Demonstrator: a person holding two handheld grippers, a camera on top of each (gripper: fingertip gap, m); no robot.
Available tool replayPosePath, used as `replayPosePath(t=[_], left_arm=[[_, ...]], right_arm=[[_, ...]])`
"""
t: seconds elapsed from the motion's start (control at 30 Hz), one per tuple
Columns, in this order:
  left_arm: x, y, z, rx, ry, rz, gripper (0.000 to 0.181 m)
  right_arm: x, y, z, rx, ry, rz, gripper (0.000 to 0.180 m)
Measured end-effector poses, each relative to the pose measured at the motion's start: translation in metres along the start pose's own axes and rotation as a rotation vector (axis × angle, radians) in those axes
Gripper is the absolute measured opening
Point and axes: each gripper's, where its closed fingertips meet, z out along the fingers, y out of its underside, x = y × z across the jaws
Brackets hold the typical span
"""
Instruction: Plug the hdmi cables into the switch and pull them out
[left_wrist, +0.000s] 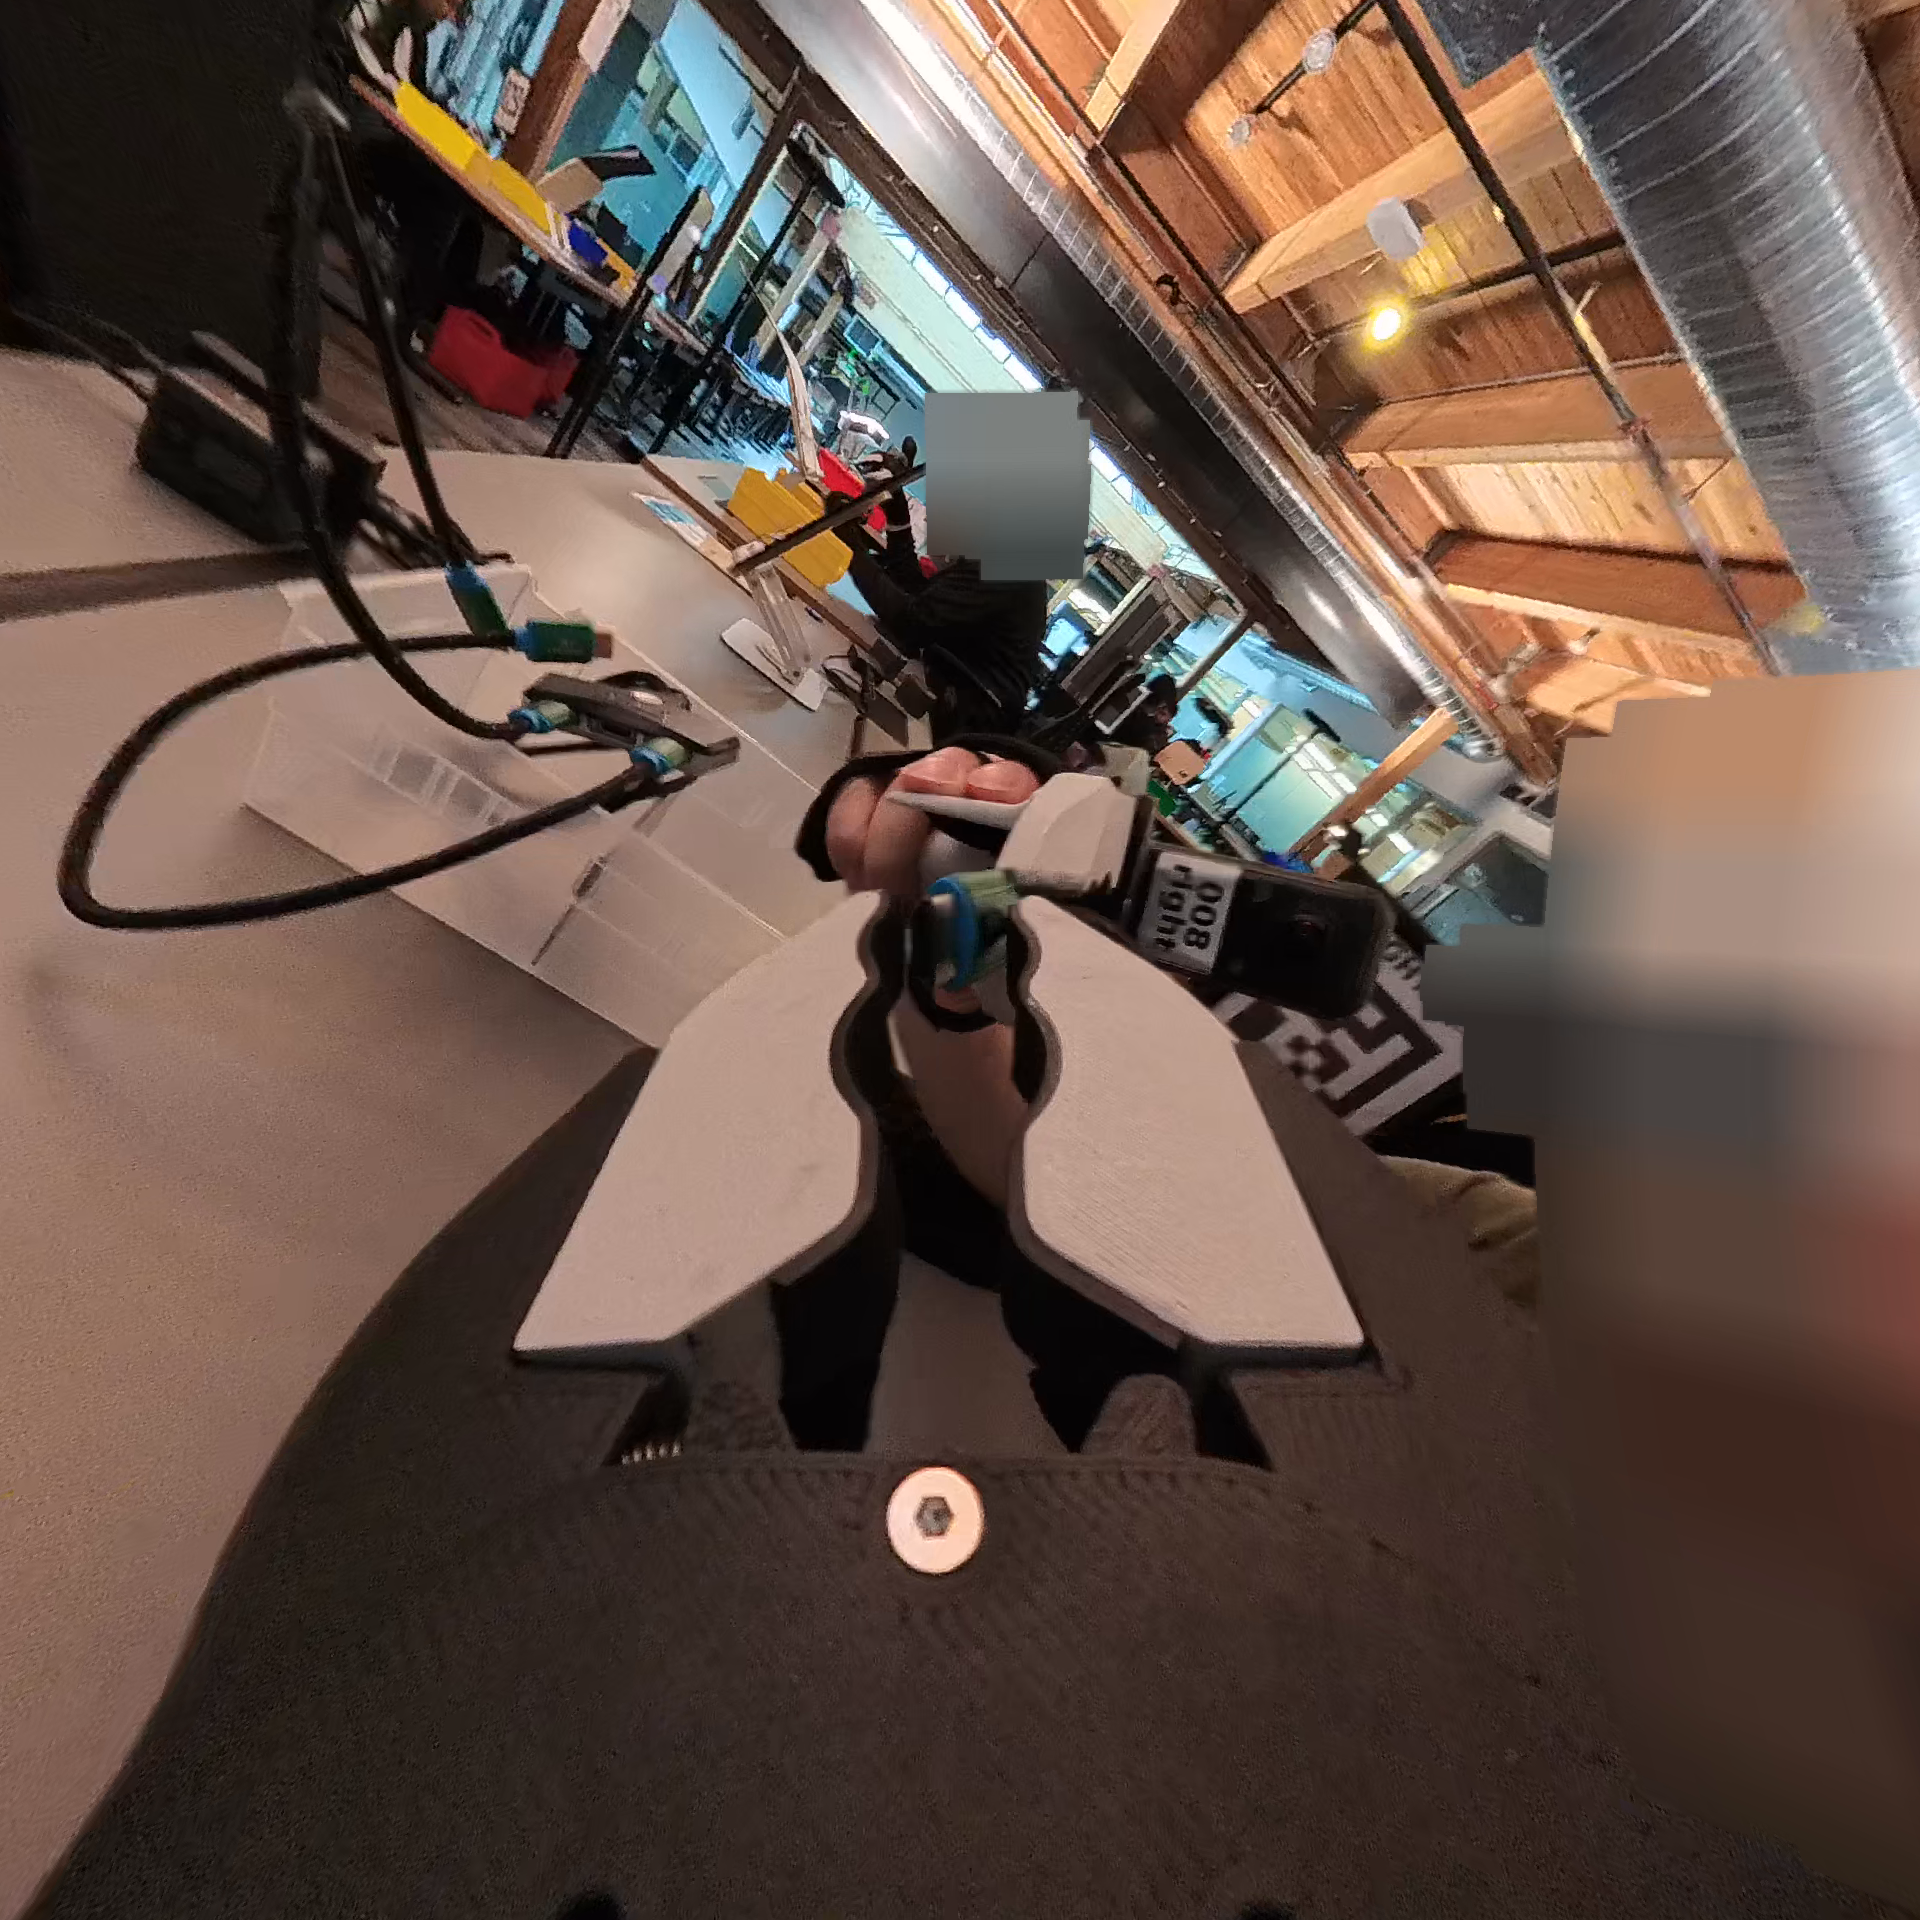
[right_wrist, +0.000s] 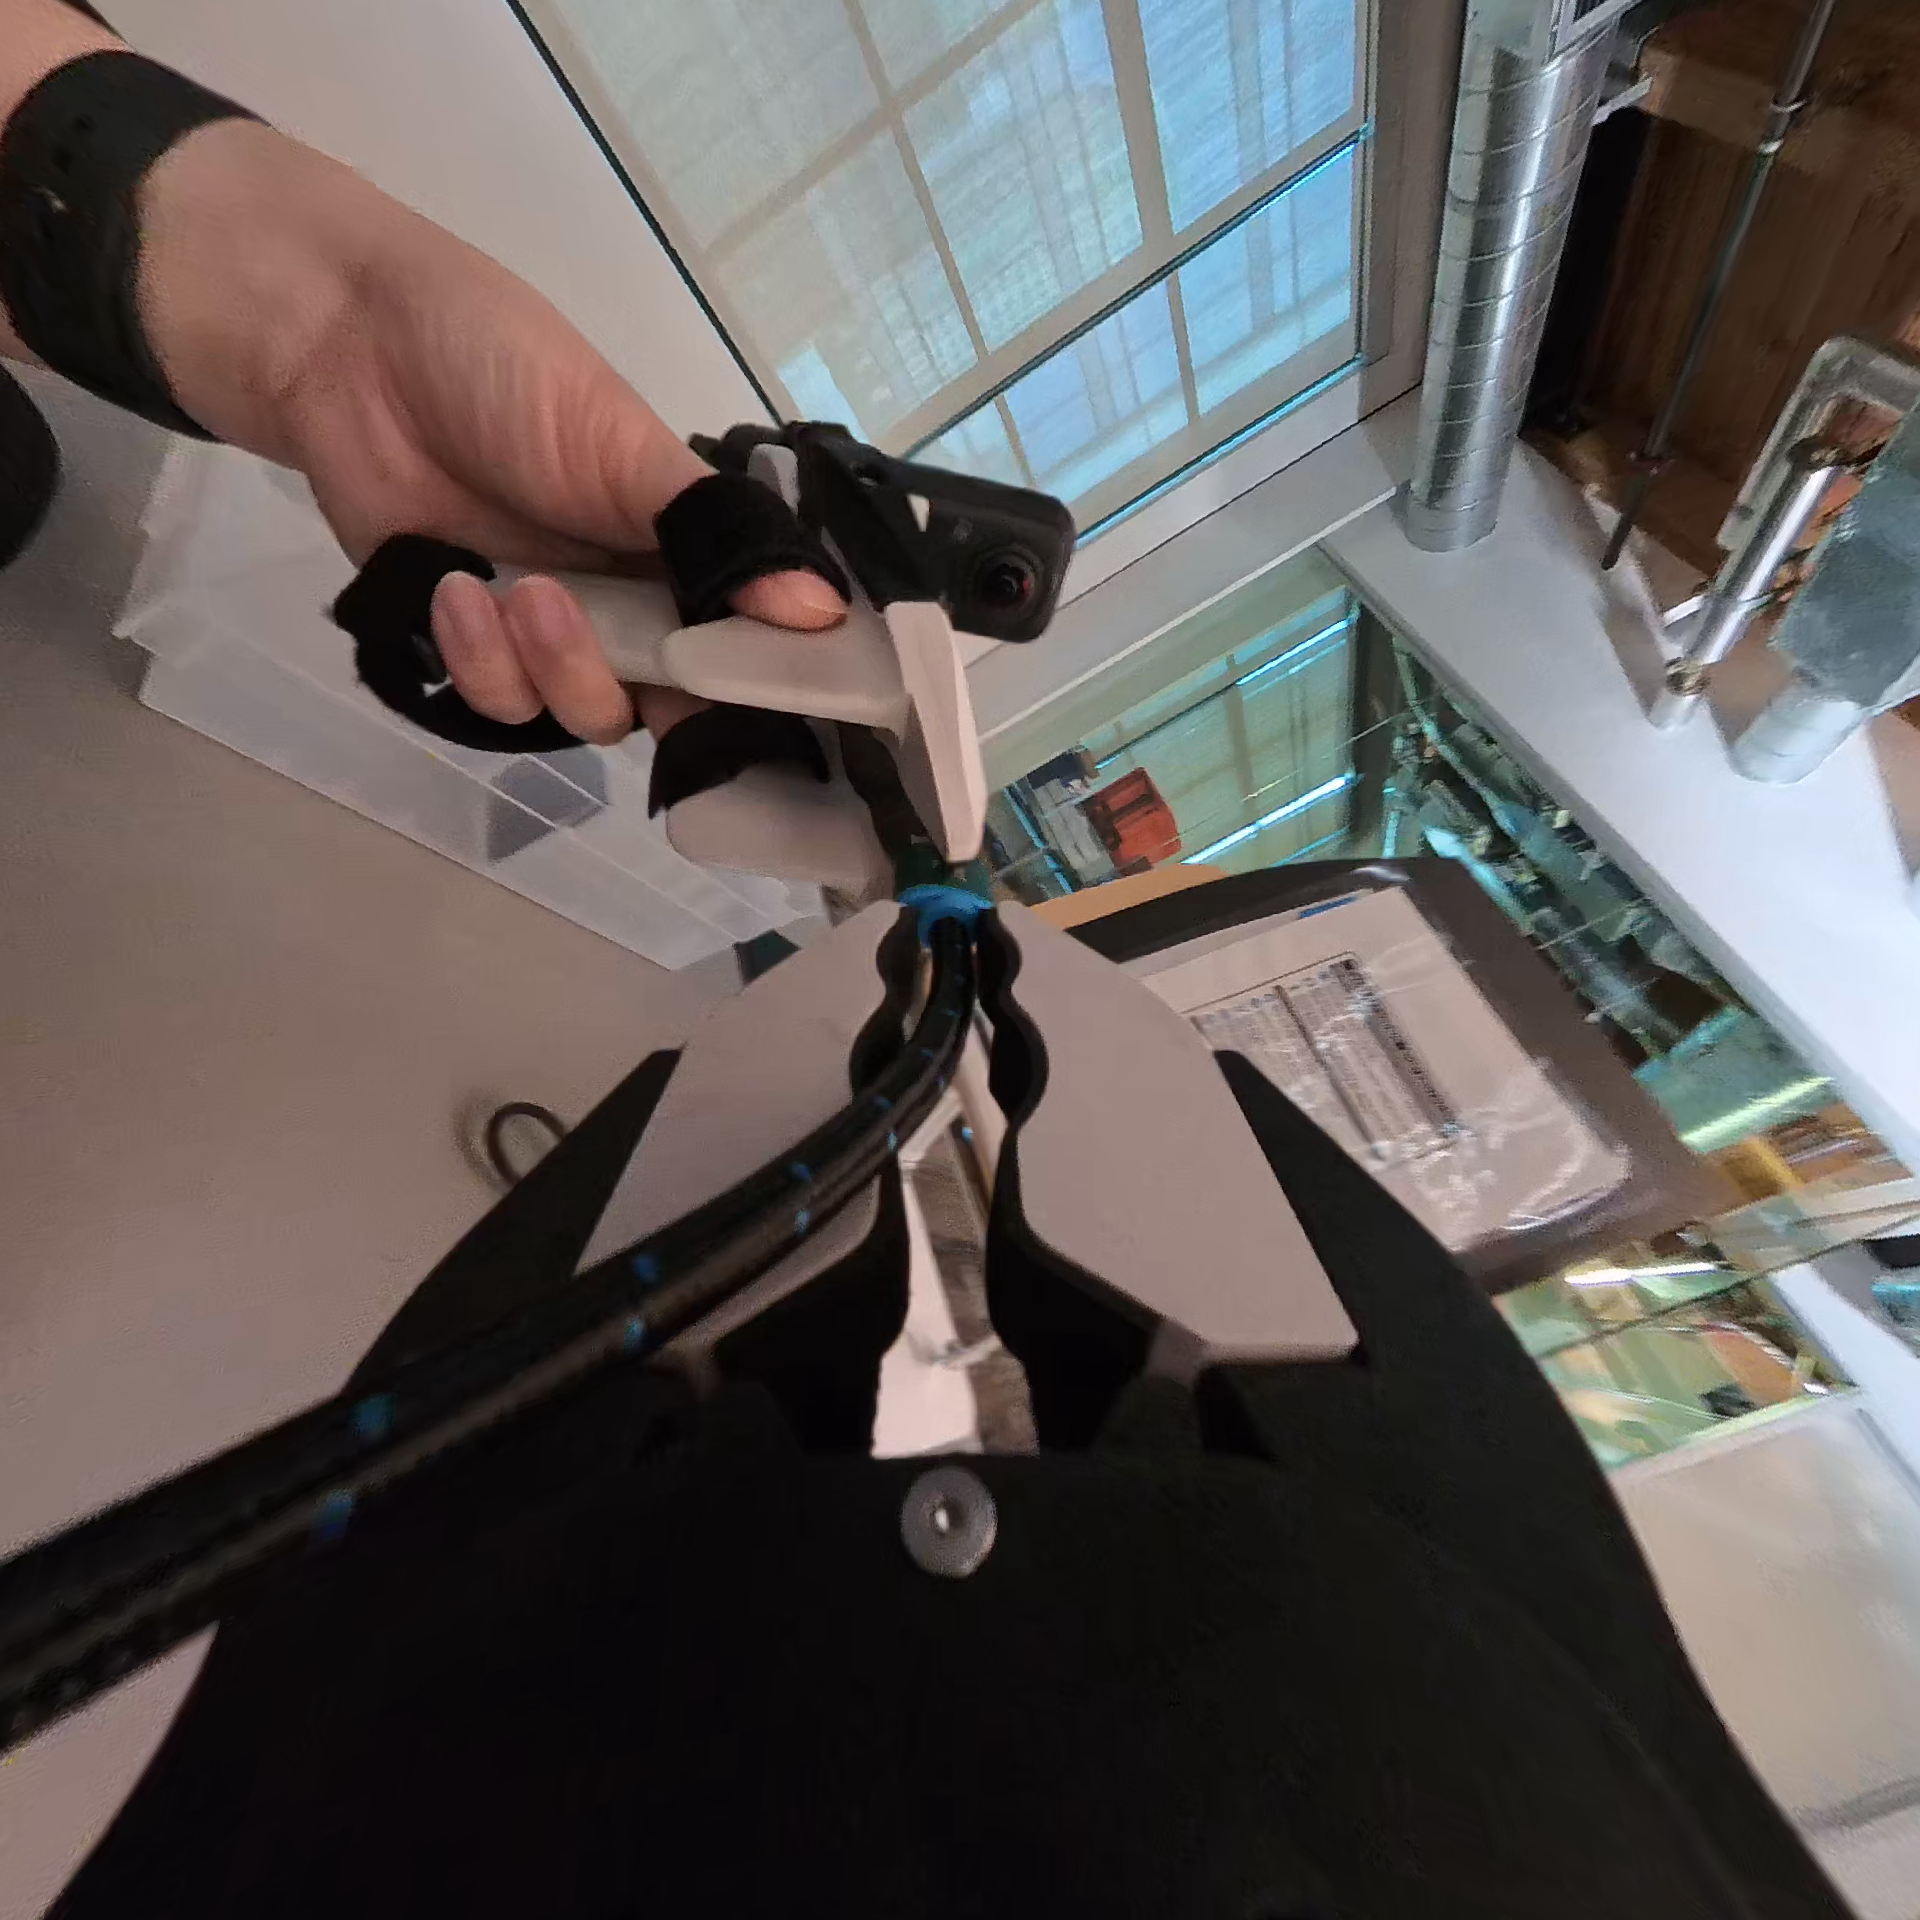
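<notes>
Left wrist view, far left: black power adapter (left_wrist: 223, 457) on the white counter (left_wrist: 208, 1039). Next, a clear plastic organizer box (left_wrist: 447, 769) with the HDMI switch (left_wrist: 623, 712) propped on it; two green-and-blue HDMI plugs (left_wrist: 545, 717) sit in the switch, two more (left_wrist: 561, 639) lie loose just beside it, black cables looping over the counter. Centre: our left gripper (left_wrist: 951, 935), jaws pinching a green-blue HDMI plug (left_wrist: 971, 920). Touching that plug from the right, the right gripper (left_wrist: 1070, 847), held by a hand (left_wrist: 904, 821).

Right wrist view: left hand (right_wrist: 416, 416) on the other gripper, then our right gripper (right_wrist: 940, 914), jaws pressed on the blue collar of the HDMI cable (right_wrist: 623, 1288), which runs lower-left. Both grippers hold the same plug, up off the counter.
</notes>
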Motion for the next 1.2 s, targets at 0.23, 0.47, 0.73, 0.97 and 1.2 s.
replayPosePath(t=[0.23,0.47,0.73,0.97,1.2], left_arm=[[-0.081,0.006,-0.014,-0.041,-0.515,0.289,0.072],[-0.175,0.057,-0.01,-0.314,-0.79,0.449,0.084],[-0.229,0.062,-0.031,-0.492,-0.94,0.561,0.092],[-0.261,0.077,-0.043,-0.568,-0.952,0.535,0.102],[-0.26,0.079,-0.037,-0.559,-0.919,0.504,0.07]], right_arm=[[0.067,-0.019,-0.041,0.002,0.181,-0.016,0.011],[0.104,-0.04,-0.074,0.079,0.265,0.066,0.012],[0.114,-0.041,-0.086,0.099,0.28,0.091,0.011],[0.117,-0.038,-0.088,0.088,0.282,0.096,0.011],[0.112,-0.033,-0.079,0.065,0.257,0.097,0.012]])
